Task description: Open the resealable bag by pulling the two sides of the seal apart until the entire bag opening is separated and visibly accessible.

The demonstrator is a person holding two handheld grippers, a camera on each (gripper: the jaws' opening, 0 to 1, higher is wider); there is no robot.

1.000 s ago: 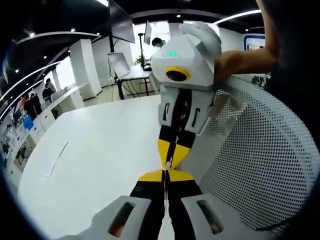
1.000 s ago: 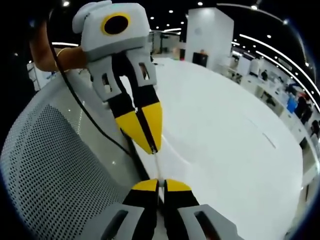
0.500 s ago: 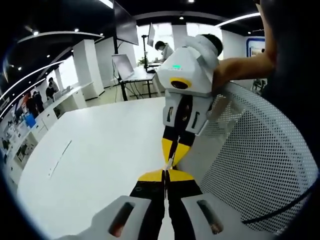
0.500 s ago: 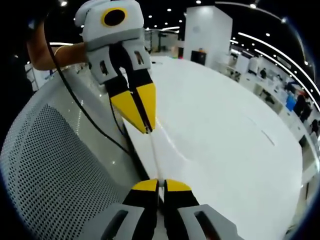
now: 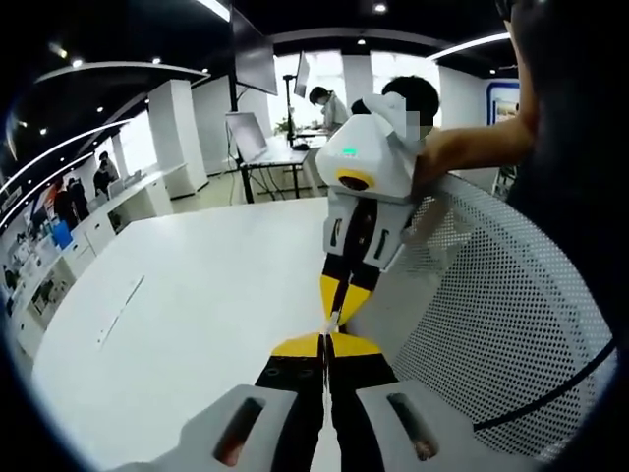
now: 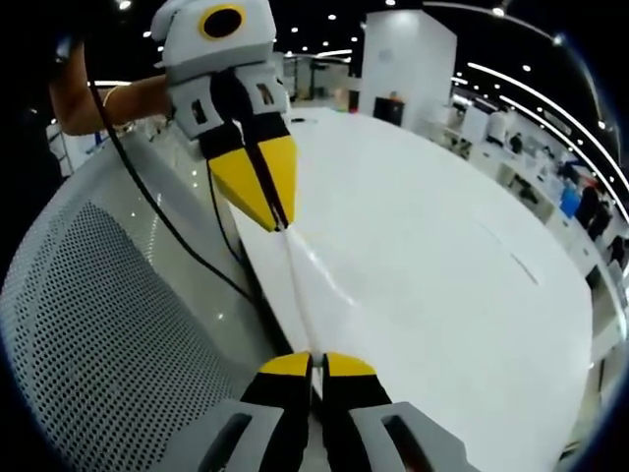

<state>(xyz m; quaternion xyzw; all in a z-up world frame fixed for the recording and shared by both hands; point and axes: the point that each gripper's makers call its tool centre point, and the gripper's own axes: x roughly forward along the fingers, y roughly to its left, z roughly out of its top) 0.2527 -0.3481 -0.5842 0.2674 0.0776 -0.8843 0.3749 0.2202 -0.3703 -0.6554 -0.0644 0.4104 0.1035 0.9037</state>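
On the left of the left gripper view the white tabletop [image 5: 177,315] spreads away toward an office with desks and people far off. At the bottom centre the left gripper [image 5: 325,344] has its yellow-tipped jaws pressed together, pinching a thin clear edge of the resealable bag [image 5: 330,328]. The right gripper [image 5: 339,313] comes down from above with its jaws also closed on that clear film, its tips just above the left gripper's. To the right stands a white perforated mesh basket [image 5: 501,324]; what lies in it cannot be told. In the right gripper view the same basket [image 6: 108,324] curves along the left side, with a black cable [image 6: 167,231] running over it. Toward the middle, the left gripper [image 6: 278,224] and the right gripper [image 6: 316,362] are apart, and the bag [image 6: 298,285] is stretched between them as a thin taut clear strip above the tabletop [image 6: 442,275]. Whether the seal has parted cannot be told.
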